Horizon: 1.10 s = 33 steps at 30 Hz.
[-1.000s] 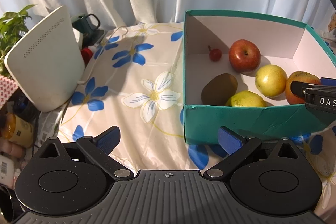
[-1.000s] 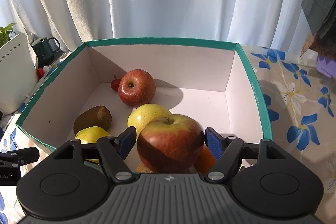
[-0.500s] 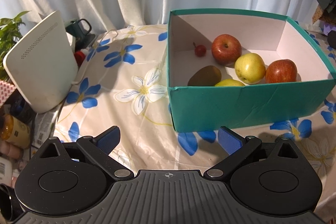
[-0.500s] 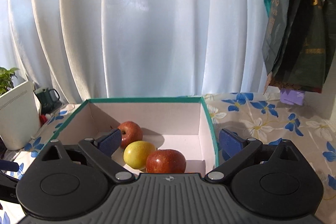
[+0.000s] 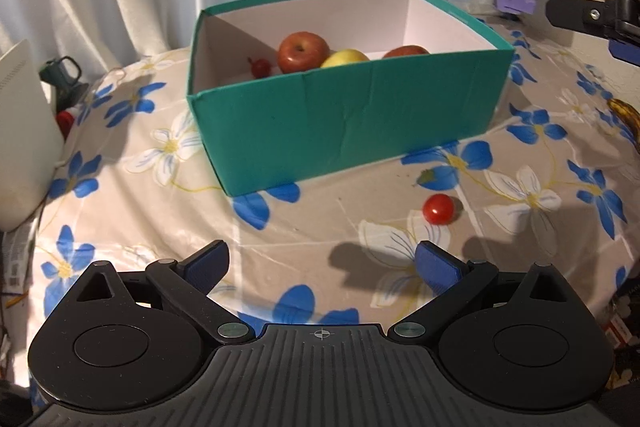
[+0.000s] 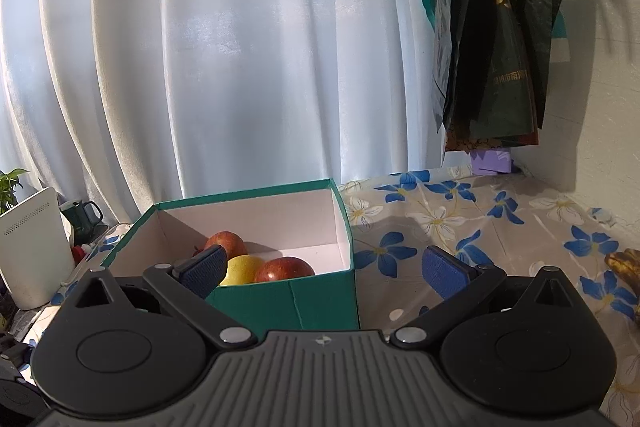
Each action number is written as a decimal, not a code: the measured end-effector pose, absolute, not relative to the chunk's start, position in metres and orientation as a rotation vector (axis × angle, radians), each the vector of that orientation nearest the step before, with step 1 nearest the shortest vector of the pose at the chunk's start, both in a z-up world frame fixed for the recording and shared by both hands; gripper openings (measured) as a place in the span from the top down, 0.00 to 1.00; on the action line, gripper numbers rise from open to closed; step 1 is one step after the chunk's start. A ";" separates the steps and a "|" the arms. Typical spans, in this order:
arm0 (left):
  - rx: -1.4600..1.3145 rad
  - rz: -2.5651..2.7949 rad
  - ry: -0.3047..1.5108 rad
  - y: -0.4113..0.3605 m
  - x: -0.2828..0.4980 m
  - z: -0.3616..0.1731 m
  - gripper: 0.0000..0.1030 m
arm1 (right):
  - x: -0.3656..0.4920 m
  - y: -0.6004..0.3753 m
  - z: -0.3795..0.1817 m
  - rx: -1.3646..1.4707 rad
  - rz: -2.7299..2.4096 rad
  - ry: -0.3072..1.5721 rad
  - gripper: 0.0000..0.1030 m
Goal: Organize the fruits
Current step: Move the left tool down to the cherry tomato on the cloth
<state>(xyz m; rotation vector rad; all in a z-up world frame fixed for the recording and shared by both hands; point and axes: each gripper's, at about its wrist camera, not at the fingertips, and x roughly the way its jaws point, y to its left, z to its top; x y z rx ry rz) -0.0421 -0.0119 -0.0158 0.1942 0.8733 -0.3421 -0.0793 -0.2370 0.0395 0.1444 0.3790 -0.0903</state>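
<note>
A teal box [image 5: 352, 115] stands on the flowered tablecloth and holds red apples [image 5: 303, 51], a yellow fruit [image 5: 347, 57] and a small red fruit [image 5: 261, 67]. A cherry tomato [image 5: 438, 209] lies on the cloth in front of the box, just ahead of my left gripper [image 5: 322, 263], which is open and empty. My right gripper [image 6: 324, 269] is open and empty, raised in front of the box [image 6: 288, 299]; apples [image 6: 285, 269] show inside. A browned banana [image 5: 624, 113] lies at the right edge.
A white device [image 5: 20, 139] and a dark green mug [image 5: 64, 75] stand at the left. White curtains hang behind. Dark bags [image 6: 500, 39] hang on the right wall above a purple object [image 6: 491, 161]. The banana also shows in the right wrist view [image 6: 626, 263].
My right gripper let go of the red apple in the box, opened and pulled up and back. My left gripper swung right and back, bringing the cherry tomato into view.
</note>
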 end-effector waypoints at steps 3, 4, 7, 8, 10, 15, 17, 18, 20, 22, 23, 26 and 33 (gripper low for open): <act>0.191 -0.395 0.879 -0.011 -0.056 -0.024 0.01 | -0.089 -0.234 0.037 0.135 -0.083 0.368 0.00; 0.195 -0.415 0.875 -0.012 -0.061 -0.025 0.01 | -0.093 -0.232 0.034 0.127 -0.086 0.363 0.00; 0.204 -0.494 0.869 -0.015 -0.074 -0.029 0.01 | -0.101 -0.229 0.028 0.100 -0.103 0.374 0.00; 0.202 -0.521 0.868 -0.016 -0.078 -0.031 0.01 | -0.103 -0.229 0.026 0.099 -0.103 0.383 0.00; 0.201 -0.546 0.883 -0.020 -0.082 -0.034 0.01 | -0.105 -0.231 0.022 0.111 -0.096 0.407 0.00; 0.188 -0.565 0.923 -0.025 -0.089 -0.042 0.02 | -0.111 -0.234 0.013 0.123 -0.095 0.441 0.00; 0.178 -0.559 0.935 -0.026 -0.089 -0.044 0.02 | -0.112 -0.236 0.011 0.126 -0.095 0.448 0.00; 0.175 -0.557 0.939 -0.026 -0.090 -0.044 0.02 | -0.113 -0.237 0.010 0.128 -0.093 0.451 0.00; 0.168 -0.554 0.948 -0.028 -0.090 -0.046 0.02 | -0.113 -0.238 0.009 0.126 -0.088 0.457 0.00; 0.161 -0.548 0.958 -0.029 -0.090 -0.047 0.02 | -0.113 -0.238 0.009 0.122 -0.083 0.460 0.00; 0.158 -0.543 0.964 -0.029 -0.090 -0.047 0.02 | -0.114 -0.239 0.008 0.121 -0.080 0.461 0.00; 0.153 -0.534 0.982 -0.031 -0.089 -0.050 0.03 | -0.113 -0.240 0.007 0.120 -0.069 0.466 0.00; 0.144 -0.503 1.033 -0.033 -0.086 -0.056 0.22 | -0.109 -0.243 0.004 0.130 -0.056 0.481 0.00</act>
